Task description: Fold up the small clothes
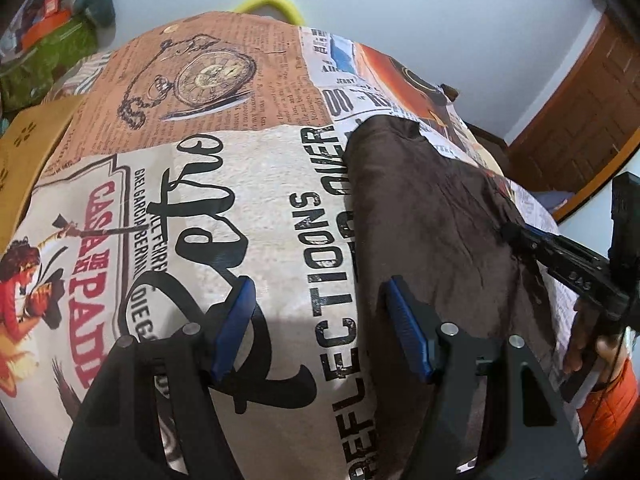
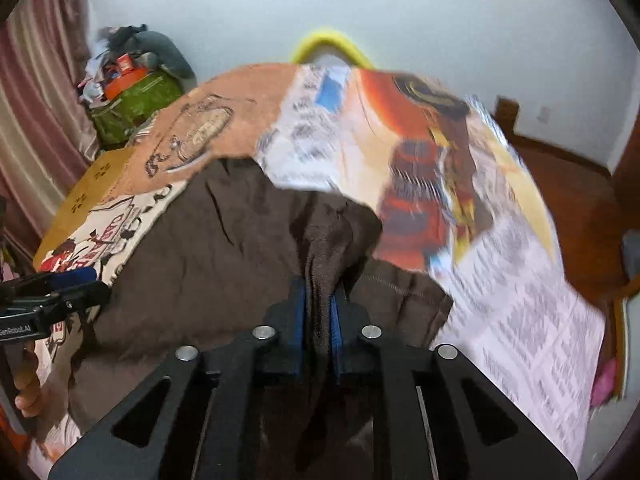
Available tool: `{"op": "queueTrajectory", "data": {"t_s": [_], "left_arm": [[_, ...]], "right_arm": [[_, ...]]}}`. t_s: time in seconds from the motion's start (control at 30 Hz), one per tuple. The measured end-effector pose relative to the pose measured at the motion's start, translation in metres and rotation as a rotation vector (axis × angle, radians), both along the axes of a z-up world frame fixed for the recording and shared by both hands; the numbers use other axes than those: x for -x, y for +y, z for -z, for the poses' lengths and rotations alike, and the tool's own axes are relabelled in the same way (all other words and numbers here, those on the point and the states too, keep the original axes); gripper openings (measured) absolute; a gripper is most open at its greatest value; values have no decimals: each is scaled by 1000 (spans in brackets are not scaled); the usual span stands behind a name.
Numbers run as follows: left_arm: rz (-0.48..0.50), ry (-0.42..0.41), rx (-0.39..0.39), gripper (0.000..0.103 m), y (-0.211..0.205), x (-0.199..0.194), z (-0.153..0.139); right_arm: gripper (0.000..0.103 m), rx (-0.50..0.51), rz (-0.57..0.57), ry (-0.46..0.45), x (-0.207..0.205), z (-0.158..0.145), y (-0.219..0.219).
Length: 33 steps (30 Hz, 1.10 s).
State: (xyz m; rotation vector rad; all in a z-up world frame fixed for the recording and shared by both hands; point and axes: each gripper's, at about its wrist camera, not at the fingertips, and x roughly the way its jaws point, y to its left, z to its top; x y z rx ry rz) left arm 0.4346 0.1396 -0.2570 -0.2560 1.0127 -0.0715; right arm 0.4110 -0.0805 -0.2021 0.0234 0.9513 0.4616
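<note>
A dark brown garment point(image 1: 432, 208) lies spread on the printed tablecloth point(image 1: 224, 184). My left gripper point(image 1: 320, 286) hovers open over the garment's left edge; its left pad point(image 1: 236, 324) is above the bare cloth and its right pad point(image 1: 408, 328) above the brown fabric, with nothing pinched. In the right wrist view my right gripper point(image 2: 320, 296) is shut on a bunched fold of the brown garment point(image 2: 224, 232), which rises in a ridge from the jaws. The right gripper point(image 1: 516, 236) also shows at the garment's right edge, and the left gripper point(image 2: 80, 284) at the far left.
A yellow curved object point(image 2: 328, 42) peeks over the table's far edge. A green bag point(image 2: 132, 104) piled with clutter and a curtain point(image 2: 36, 92) stand at the back left, next to a tan board point(image 1: 28, 148). A wooden door point(image 1: 580, 116) is at the right.
</note>
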Motion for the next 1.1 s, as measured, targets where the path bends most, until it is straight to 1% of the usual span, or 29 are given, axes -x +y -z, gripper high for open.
{"op": "queueTrajectory", "data": {"t_s": [0.03,0.07,0.1,0.13,0.2,0.23,0.33,0.5,0.53,0.63,0.67,0.7,0.77,0.83,0.87,0.93,1.1], "left_arm": [[5,-1,-8,67,-2,0,0],[8,0,-11,67,-3,-1,1],[10,0,-9,67,-3,-1,1],[11,1,-5,67,-4,-1,2],[13,3,-2,67,-5,-1,3],[13,4,-2,67,-5,-1,4],[13,9,1,67,-7,-1,5],[17,9,-10,67,-9,-1,6],[18,8,-12,67,-9,-1,6],[17,5,-11,67,-9,0,7],[16,5,-10,67,-10,0,6],[17,4,-10,67,-10,0,6],[18,2,-11,67,-9,1,7],[19,2,-12,67,-9,1,7],[19,0,-15,67,-9,1,6],[14,-9,-23,67,-7,2,4],[-8,-41,-18,67,2,6,-3]], "right_arm": [[31,-10,12,4,1,-1,-5],[37,-25,34,2,4,-3,-12],[46,-42,59,-9,7,-6,-19],[51,-52,76,-20,13,-8,-24],[58,-58,119,-21,18,-10,-35],[59,-64,124,-1,17,-7,-37],[59,-91,117,65,8,3,-36],[60,-139,121,116,-7,9,-22],[62,-144,118,116,-9,9,-19],[62,-102,93,86,-10,10,-8],[62,-75,79,70,-10,10,-1],[59,-54,69,58,-9,10,2],[49,-20,45,31,-10,9,7],[27,-5,9,20,-12,7,14],[21,-10,2,25,-14,7,16],[16,-22,-16,18,-15,1,20],[15,-86,-96,-15,-9,-22,35]]}}
